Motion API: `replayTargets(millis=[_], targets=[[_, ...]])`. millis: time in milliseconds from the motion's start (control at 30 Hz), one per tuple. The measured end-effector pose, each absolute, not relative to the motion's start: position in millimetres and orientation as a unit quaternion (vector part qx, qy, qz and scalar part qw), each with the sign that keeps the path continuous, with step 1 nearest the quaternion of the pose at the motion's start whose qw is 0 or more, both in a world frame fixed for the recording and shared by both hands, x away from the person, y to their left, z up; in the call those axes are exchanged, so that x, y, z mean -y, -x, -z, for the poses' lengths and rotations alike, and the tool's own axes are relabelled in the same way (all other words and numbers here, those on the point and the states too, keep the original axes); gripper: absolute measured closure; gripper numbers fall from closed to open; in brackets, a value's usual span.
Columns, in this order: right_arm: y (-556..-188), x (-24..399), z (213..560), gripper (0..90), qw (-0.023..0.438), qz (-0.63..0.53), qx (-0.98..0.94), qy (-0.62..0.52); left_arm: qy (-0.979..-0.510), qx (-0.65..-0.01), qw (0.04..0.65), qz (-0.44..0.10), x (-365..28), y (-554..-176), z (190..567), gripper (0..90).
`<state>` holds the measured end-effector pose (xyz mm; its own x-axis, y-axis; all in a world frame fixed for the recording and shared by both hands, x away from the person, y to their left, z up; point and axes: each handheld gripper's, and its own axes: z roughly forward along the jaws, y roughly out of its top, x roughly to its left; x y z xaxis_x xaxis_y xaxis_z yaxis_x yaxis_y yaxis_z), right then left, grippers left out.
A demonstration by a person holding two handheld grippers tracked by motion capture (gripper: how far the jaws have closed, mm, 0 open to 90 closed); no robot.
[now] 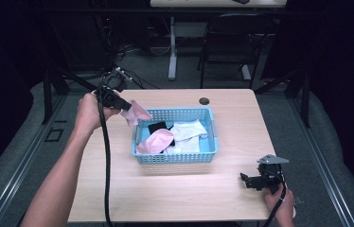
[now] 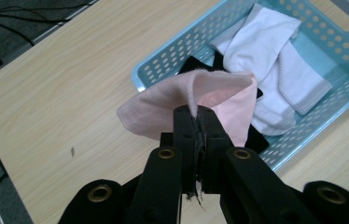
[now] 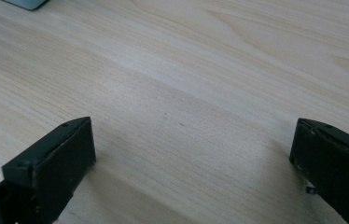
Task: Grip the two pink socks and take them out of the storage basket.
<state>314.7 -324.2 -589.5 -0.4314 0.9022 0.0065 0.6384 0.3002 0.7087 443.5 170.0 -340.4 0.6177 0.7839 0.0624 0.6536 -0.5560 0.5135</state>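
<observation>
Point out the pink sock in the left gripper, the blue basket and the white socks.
pink sock (image 2: 163, 105), left gripper view, its hanging fold
blue basket (image 1: 175, 158), high view, its near wall
white socks (image 2: 261, 44), left gripper view, the upper sock

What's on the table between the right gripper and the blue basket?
Nothing: in the high view, bare wooden table lies between the right gripper and the blue basket.
</observation>
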Motion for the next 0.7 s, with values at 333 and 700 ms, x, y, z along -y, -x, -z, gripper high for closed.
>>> replayTargets(millis=[333, 700], targets=[[-315, 324, 589, 0.0, 0.202, -0.325, -0.781, -0.494, -0.857, -0.438, 0.225, -0.151, -204, -437, 344, 88.0], [-315, 324, 589, 0.0, 0.202, -0.326, -0.781, -0.494, -0.845, -0.462, 0.219, -0.154, -237, -429, 350, 88.0]])
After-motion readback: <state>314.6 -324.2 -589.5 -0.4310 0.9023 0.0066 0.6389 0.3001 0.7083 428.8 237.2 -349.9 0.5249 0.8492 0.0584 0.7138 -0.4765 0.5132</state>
